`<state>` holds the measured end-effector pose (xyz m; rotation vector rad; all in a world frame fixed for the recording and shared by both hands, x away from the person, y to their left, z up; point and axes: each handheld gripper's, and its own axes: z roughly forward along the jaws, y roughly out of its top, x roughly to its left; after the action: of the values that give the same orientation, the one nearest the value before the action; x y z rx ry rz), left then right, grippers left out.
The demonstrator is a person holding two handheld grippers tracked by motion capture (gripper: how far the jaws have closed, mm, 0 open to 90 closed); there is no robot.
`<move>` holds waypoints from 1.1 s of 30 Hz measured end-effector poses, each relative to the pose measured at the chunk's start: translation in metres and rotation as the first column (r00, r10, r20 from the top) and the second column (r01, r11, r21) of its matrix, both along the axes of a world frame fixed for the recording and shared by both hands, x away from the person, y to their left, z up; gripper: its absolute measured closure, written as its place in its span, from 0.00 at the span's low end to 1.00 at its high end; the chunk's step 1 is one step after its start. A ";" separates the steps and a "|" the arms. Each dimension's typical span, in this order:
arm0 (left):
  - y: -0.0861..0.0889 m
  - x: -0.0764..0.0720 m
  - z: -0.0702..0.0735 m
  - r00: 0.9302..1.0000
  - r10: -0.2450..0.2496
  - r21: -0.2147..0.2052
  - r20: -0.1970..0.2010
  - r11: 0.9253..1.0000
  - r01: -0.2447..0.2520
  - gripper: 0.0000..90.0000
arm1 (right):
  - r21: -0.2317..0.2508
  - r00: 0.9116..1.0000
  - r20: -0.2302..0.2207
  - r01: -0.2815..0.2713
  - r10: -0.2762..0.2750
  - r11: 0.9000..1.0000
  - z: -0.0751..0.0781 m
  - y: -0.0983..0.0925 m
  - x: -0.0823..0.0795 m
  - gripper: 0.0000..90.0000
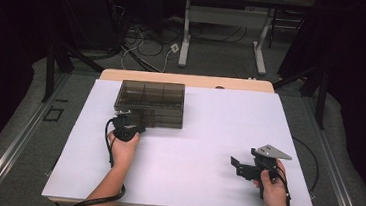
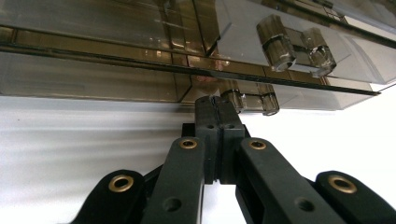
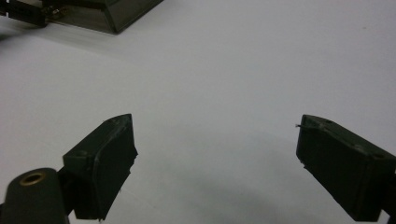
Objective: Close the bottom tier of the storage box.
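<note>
No legible text, label, brand or number was found in any view. The surfaces carried no readable markings.

your right gripper [image 3: 215, 163] looks along its two black jaws, which rise from the bottom corners and stand wide apart with nothing between them. under them lies the bare white table surface [image 3: 243, 70], with a soft grey shadow between the jaws and toward the bottom edge. the left jaw shows a brass-ringed pivot at its base. far off in the top left corner you see a corner of the smoky translucent box [image 3: 116, 11] resting on the white surface, well apart from your jaws. at that box's left end a dark piece of the other gripper [image 3: 21, 13] reaches in; whether it touches the box you cannot tell from here.
</note>
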<state>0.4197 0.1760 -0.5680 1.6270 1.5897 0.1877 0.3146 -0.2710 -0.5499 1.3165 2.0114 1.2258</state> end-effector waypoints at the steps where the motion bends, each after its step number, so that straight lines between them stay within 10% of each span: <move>1: 0.000 0.000 0.000 1.000 0.003 -0.001 0.001 1.000 -0.003 1.00 | 0.000 1.000 0.001 -0.001 0.001 1.000 0.000 0.000 0.000 0.13; 33: 0.000 0.001 0.000 1.000 -0.004 0.007 -0.009 1.000 0.004 0.99 | -0.001 1.000 0.001 0.000 0.000 1.000 0.000 -0.001 0.000 0.13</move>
<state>0.4211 0.1757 -0.5677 1.6382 1.5943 0.1835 0.3143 -0.2719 -0.5495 1.3156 2.0108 1.2246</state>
